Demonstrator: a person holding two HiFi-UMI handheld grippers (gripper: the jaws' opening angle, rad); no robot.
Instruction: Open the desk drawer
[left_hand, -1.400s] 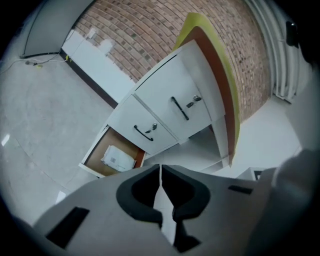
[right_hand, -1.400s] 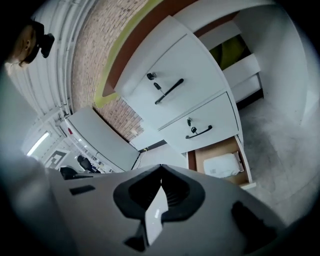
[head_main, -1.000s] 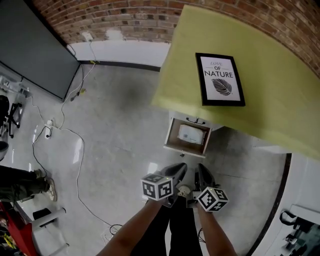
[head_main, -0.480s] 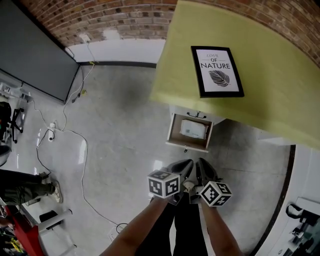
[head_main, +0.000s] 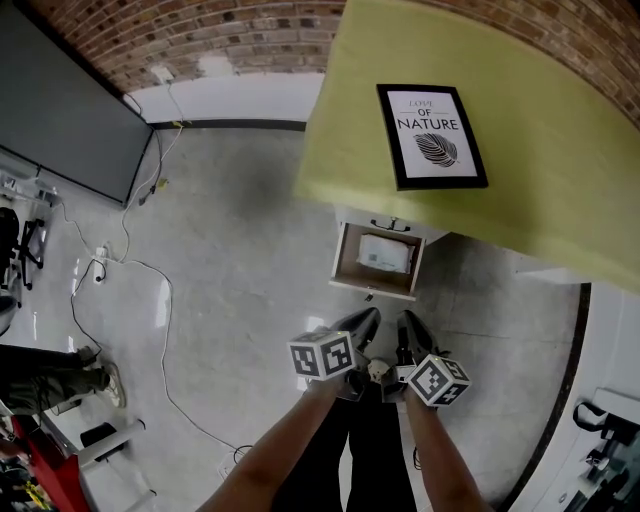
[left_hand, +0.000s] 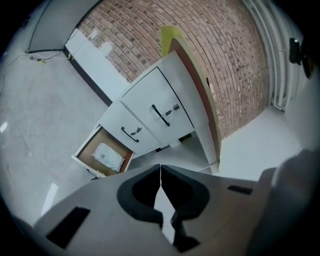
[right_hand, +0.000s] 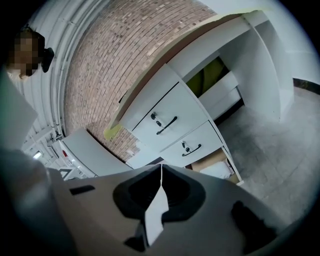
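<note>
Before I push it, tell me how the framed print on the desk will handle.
The print lies flat, so it likely won't tip. Its black frame looks rigid, so it should move as one stiff piece. The yellow cover under it looks soft, so it may drag rather than slide.

light: even, soft | glare: none | edges: fisheye, dark corners
</note>
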